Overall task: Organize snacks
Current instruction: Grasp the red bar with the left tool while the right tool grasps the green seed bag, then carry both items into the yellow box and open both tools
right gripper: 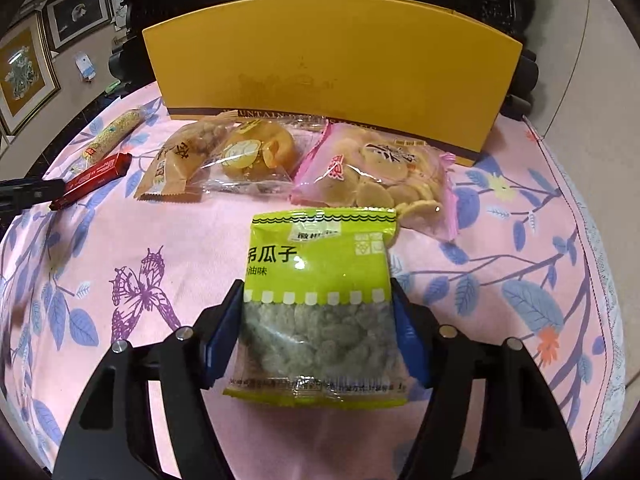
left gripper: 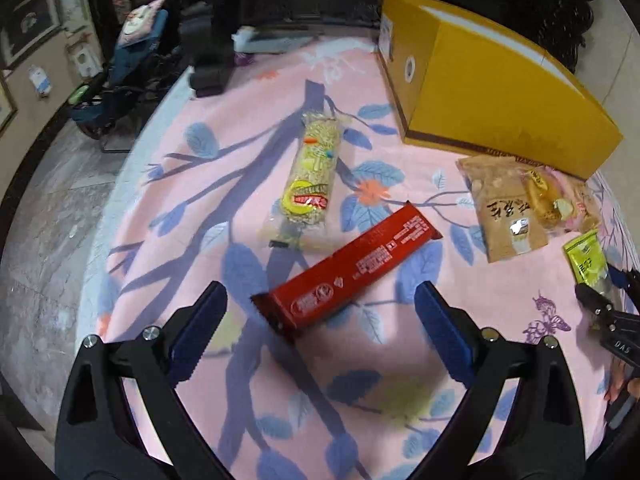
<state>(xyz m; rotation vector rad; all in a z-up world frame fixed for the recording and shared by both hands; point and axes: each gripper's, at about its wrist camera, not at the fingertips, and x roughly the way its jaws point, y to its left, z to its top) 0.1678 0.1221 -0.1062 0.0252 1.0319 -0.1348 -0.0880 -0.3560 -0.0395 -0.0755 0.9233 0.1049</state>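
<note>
While the right gripper (right gripper: 318, 320) is clamping the green seed packet (right gripper: 320, 280) at lower centre, the left gripper (left gripper: 320, 312) is hovering with fingers apart over the red bar (left gripper: 352, 268), mid-frame on the pink cloth (left gripper: 240, 360).

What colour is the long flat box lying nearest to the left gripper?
Red, with small white print; the red box shows best in the left wrist view.

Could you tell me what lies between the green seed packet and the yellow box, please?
In the right wrist view, the pink biscuit bag lies between the green seed packet and the yellow box, overlapping the packet's top corner.
</note>
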